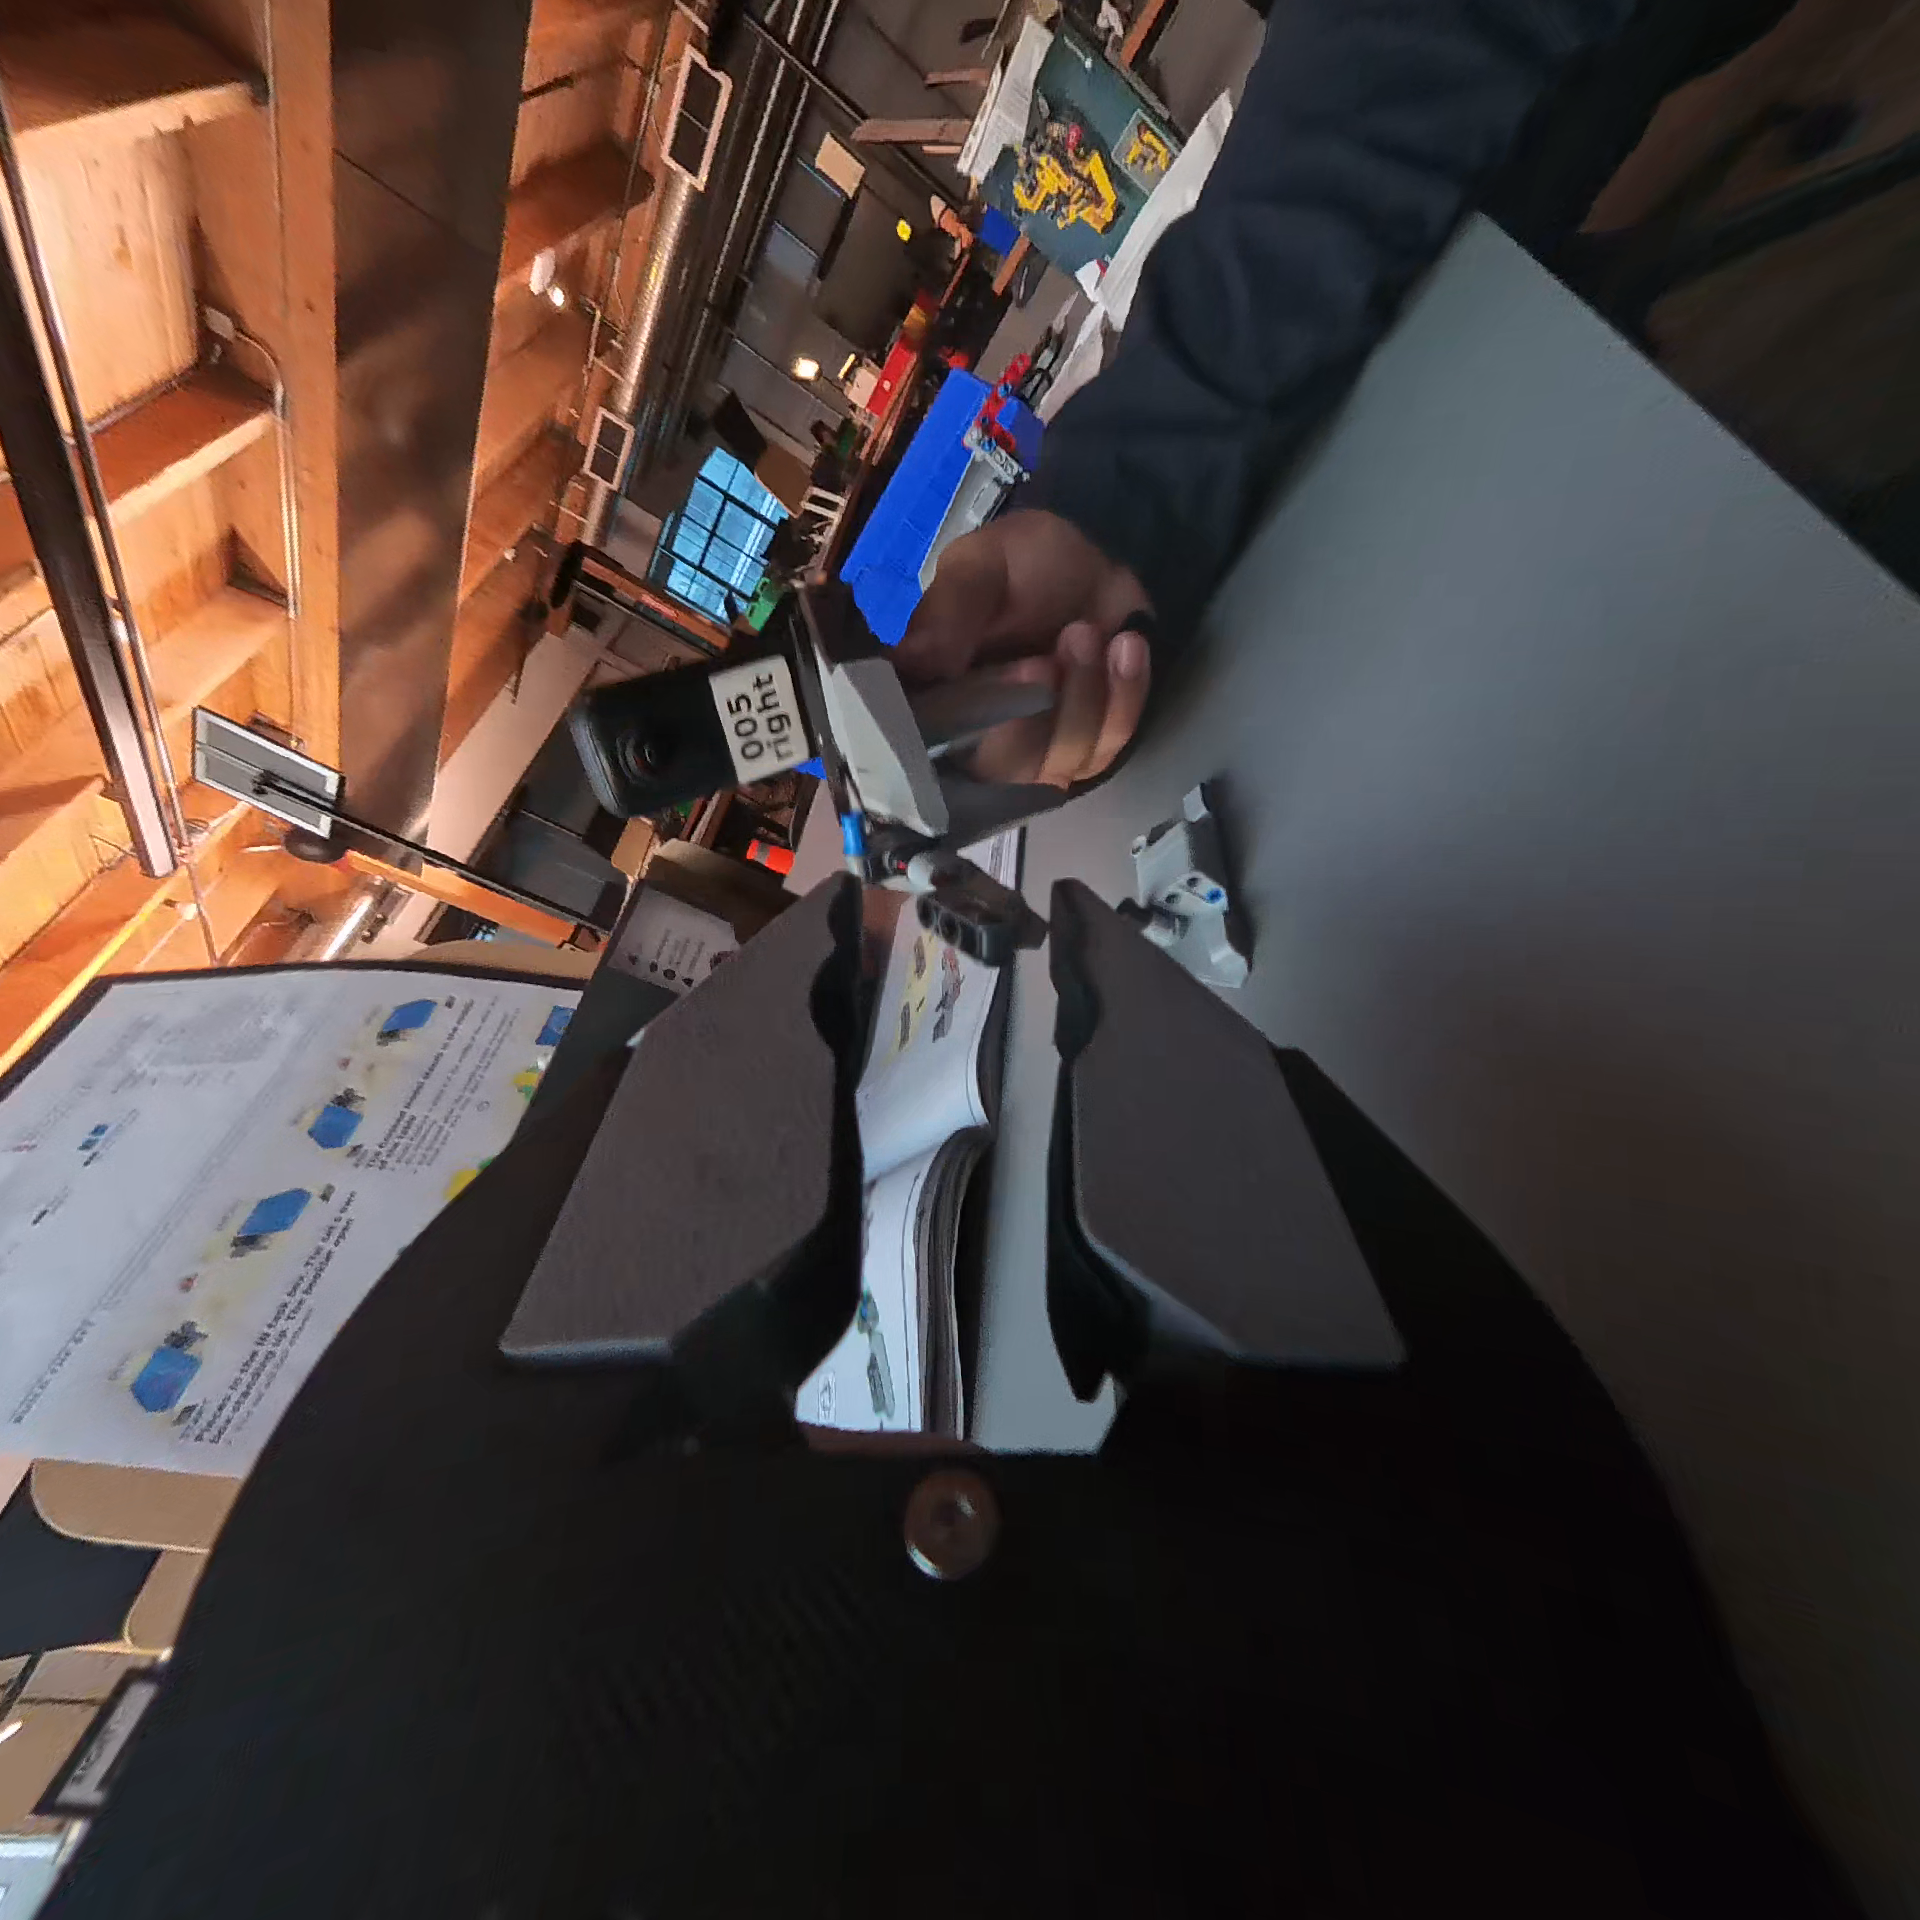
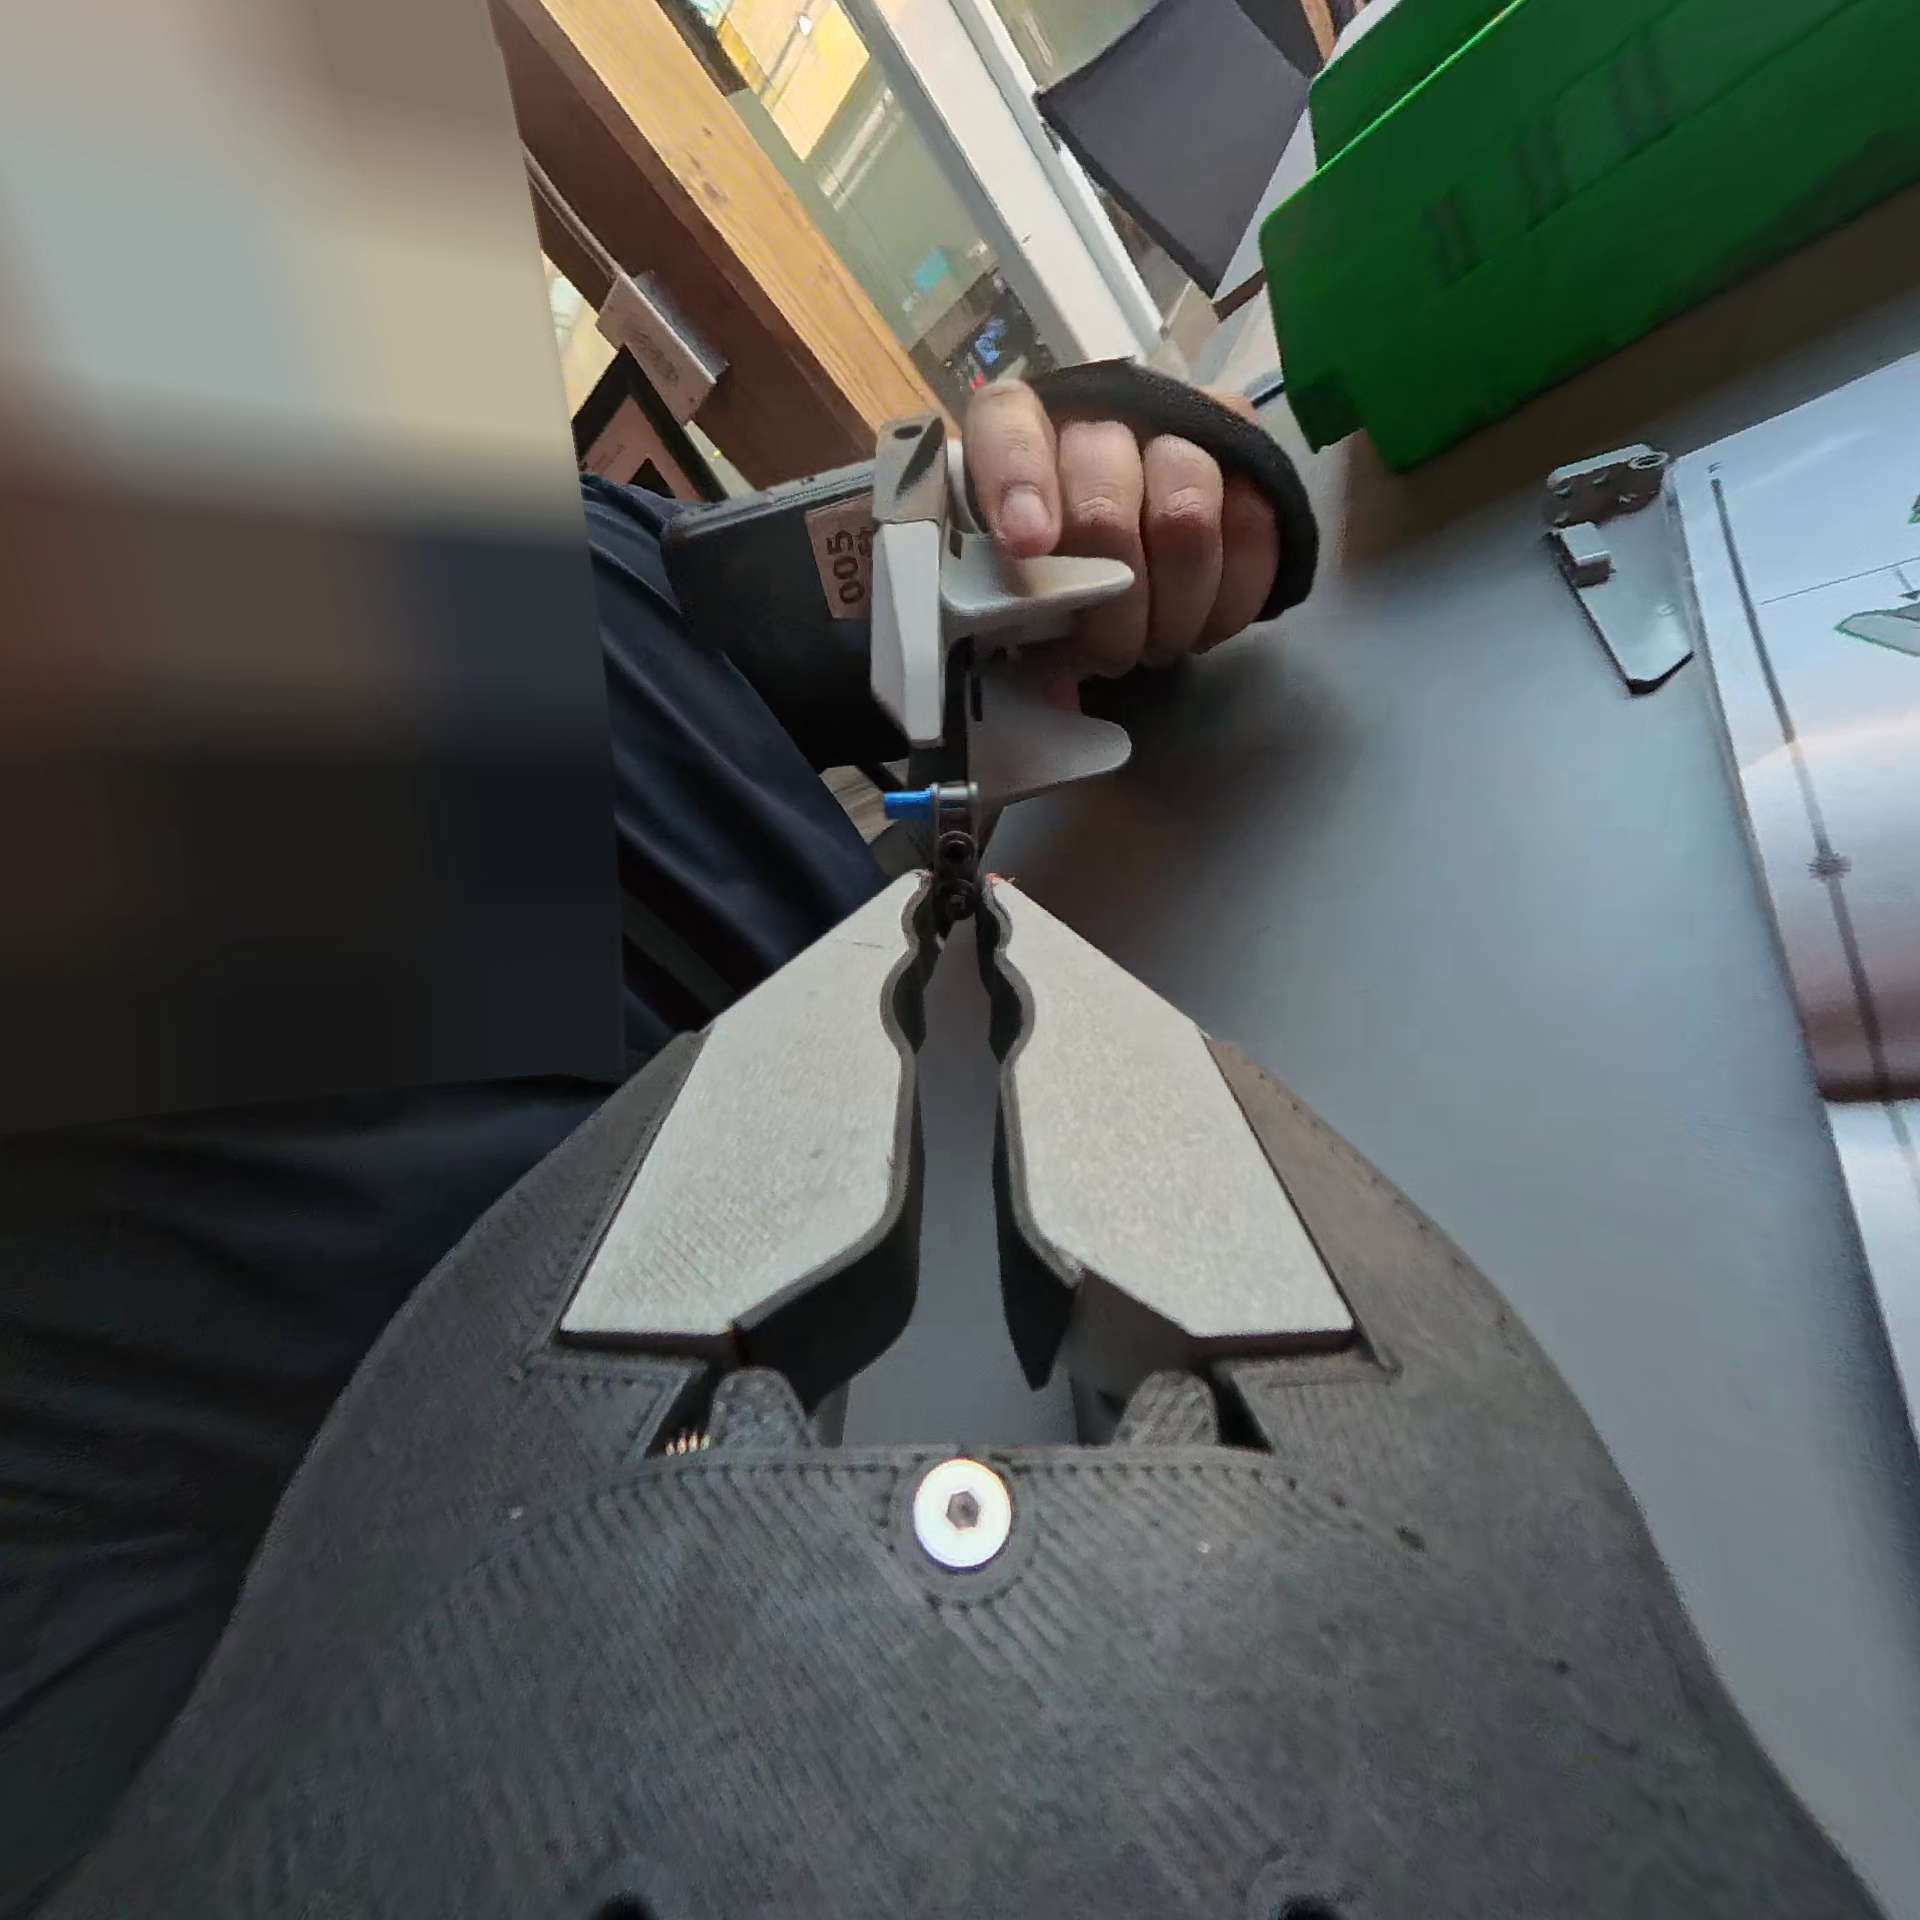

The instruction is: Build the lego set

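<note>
Nearest, the right tool [image 2: 951, 902] pinches a small dark lego piece [image 2: 954, 831] with a blue pin, above the counter [image 2: 1455, 935]. Left tool [image 1: 951, 914] stands wide, just short of it. Probably joining parts; next needs careful alignment.

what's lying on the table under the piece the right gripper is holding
In the left wrist view, an open instruction booklet shows behind and below the dark lego piece. The table directly beneath is hidden.
</note>
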